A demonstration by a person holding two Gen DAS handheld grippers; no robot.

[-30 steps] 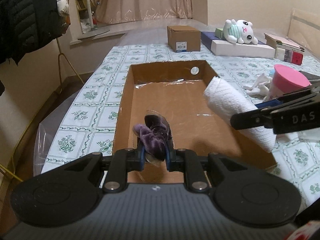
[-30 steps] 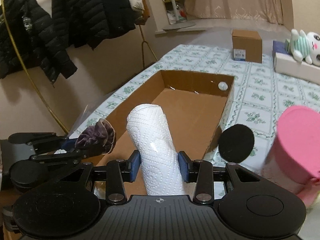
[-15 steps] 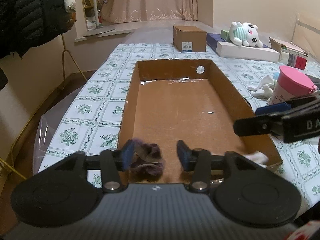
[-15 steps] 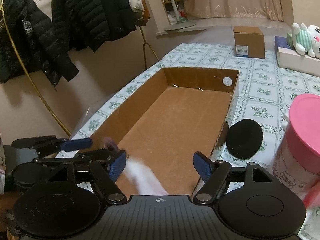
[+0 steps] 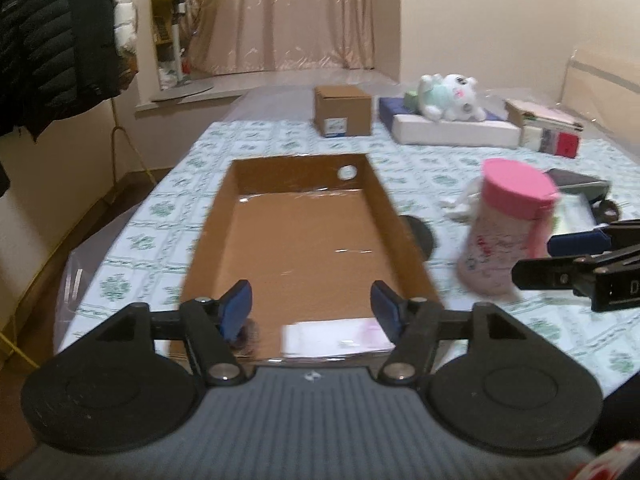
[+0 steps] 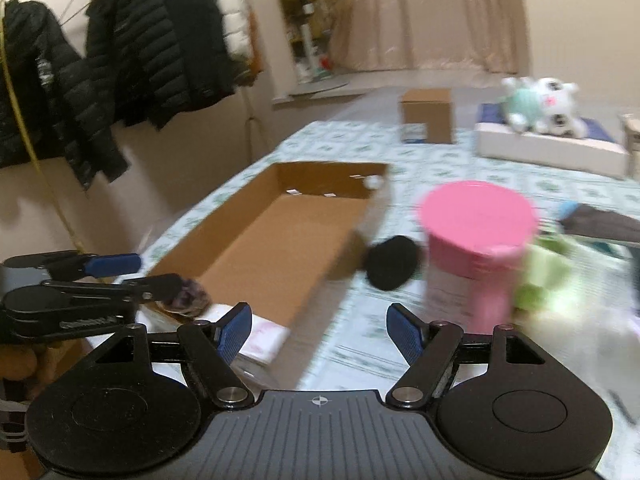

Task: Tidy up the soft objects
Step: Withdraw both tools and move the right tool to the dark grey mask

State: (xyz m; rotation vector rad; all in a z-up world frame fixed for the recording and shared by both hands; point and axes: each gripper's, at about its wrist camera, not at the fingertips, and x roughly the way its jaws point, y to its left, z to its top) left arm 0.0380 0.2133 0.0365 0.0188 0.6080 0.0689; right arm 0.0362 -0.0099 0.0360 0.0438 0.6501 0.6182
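A long open cardboard box (image 5: 312, 240) lies on the patterned tablecloth; it also shows in the right wrist view (image 6: 272, 232). A purple velvet scrunchie (image 5: 246, 338) and a white paper towel roll (image 5: 336, 338) lie at the box's near end; both show in the right wrist view, the scrunchie (image 6: 188, 300) and the roll (image 6: 260, 338). My left gripper (image 5: 314, 310) is open and empty above the box's near end. My right gripper (image 6: 320, 330) is open and empty, right of the box, near a pink-lidded cup (image 6: 476, 248).
A black round pad (image 6: 394, 262) lies between box and cup. A white plush toy (image 5: 448, 96) rests on a white box at the back right, near a small cardboard box (image 5: 342, 114). White cloth (image 5: 460, 204) lies behind the cup (image 5: 504, 232). Black jackets (image 6: 120, 64) hang at the left.
Both grippers opened. The scrunchie and the paper towel roll dropped into the near end of the box. Both grippers pulled back and the right one swung right toward the cup.
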